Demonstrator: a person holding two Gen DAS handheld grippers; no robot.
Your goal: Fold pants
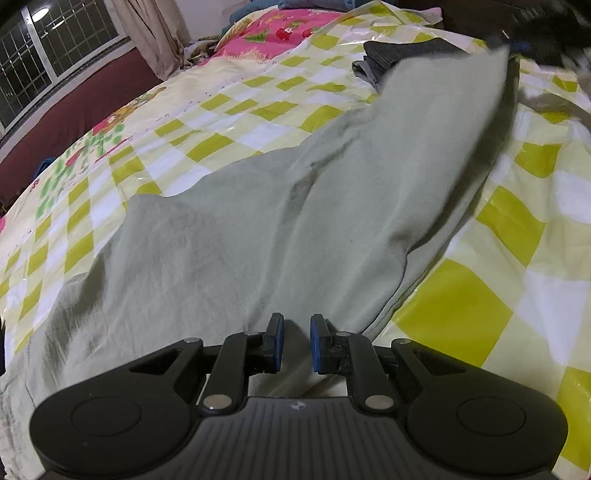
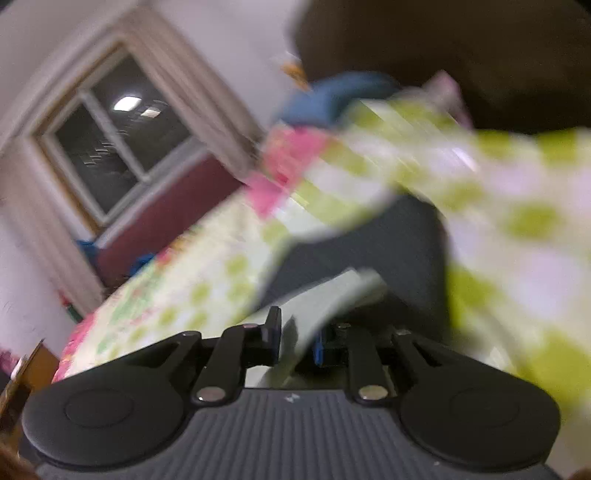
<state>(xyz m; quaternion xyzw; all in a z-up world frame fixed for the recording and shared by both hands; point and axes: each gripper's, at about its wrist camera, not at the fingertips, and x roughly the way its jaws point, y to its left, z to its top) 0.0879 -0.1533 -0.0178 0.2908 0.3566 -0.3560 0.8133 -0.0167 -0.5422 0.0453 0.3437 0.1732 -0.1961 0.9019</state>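
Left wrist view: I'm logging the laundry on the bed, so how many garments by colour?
Pale green pants: 1
Dark grey folded garment: 1
Blue folded clothes, count unclear: at least 1
Total: at least 3

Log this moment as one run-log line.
task: fold pants | left gripper: shut on pants | right gripper: shut on pants, lifted | surface: checkered sheet

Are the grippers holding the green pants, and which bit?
Both grippers pinch the pale green pants. The left gripper holds an edge at the near end; the right gripper holds the far, lifted end, though its view is blurry.
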